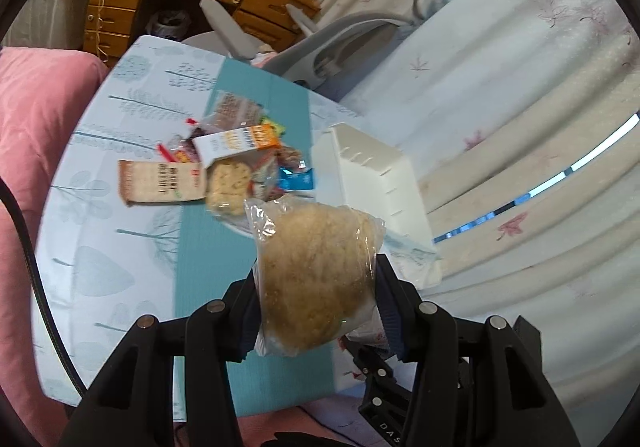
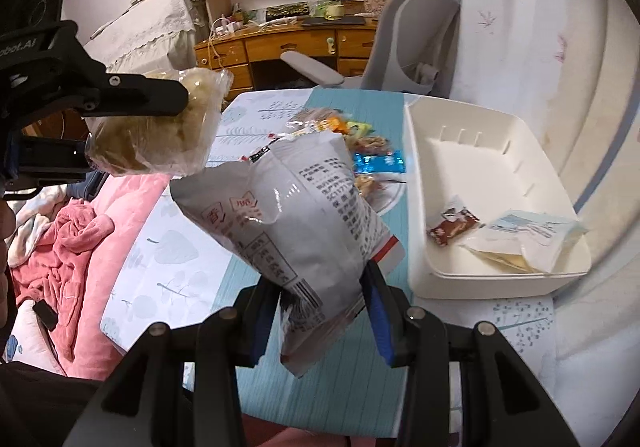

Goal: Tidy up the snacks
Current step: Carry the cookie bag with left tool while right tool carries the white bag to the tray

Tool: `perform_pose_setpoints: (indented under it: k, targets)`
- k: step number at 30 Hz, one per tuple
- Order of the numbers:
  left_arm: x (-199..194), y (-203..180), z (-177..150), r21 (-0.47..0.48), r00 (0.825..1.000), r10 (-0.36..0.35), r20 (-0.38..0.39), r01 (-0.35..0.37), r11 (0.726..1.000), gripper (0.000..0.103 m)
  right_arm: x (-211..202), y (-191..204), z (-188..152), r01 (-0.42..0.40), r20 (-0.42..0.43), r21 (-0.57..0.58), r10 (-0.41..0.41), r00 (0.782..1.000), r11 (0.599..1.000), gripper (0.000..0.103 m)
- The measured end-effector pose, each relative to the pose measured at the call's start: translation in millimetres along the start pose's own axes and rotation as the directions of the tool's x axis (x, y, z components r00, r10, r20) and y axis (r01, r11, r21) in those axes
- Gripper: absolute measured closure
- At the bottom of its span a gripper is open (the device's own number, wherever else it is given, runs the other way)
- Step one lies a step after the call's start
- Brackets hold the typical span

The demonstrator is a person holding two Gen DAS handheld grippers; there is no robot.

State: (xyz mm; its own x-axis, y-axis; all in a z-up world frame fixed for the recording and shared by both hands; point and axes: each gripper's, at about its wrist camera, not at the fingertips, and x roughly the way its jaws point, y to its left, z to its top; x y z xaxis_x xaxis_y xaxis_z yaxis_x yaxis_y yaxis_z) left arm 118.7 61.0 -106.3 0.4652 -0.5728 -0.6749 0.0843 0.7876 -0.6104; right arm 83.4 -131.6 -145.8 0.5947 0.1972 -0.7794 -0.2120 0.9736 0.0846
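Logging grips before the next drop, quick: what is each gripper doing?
Left gripper: shut on the clear-wrapped cake.
Right gripper: shut on the white snack bag.

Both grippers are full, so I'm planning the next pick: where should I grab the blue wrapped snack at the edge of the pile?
Probably the blue packet by its long flat sides, from above. It lies flat at the pile's edge nearest the white bin, that end clear of the other snacks. Come down on that bin-side end, jaws across its narrow width.

Left gripper (image 1: 316, 287) tilted downward, jaws clamped on a clear-wrapped snack (image 1: 320, 279). Right gripper (image 2: 320, 311) likewise pitched down, jaws closed on a white snack bag (image 2: 288, 215); both held aloft.
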Motion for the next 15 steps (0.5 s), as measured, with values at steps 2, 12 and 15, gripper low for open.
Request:
perform_pose_setpoints:
  k: [2,12,15]
  targets:
    - [6,-11,1,-0.010,1.000,-0.023,0.010,0.023,1.000,0.054,-3,-12,0,-0.004,-0.001,0.016,0.004,1.000,1.000,0.061]
    - [40,-78,10,-0.002,0.995,-0.064,0.077,0.065,0.998,0.054,-15,-86,15,0.021,-0.019,0.034,-0.021,1.000,0.999,0.061]
    - [57,-95,12,-0.013,0.995,-0.069,0.078,0.070,0.997,0.054,-15,-110,21,0.026,-0.022,0.034,-0.026,0.999,0.999,0.061]
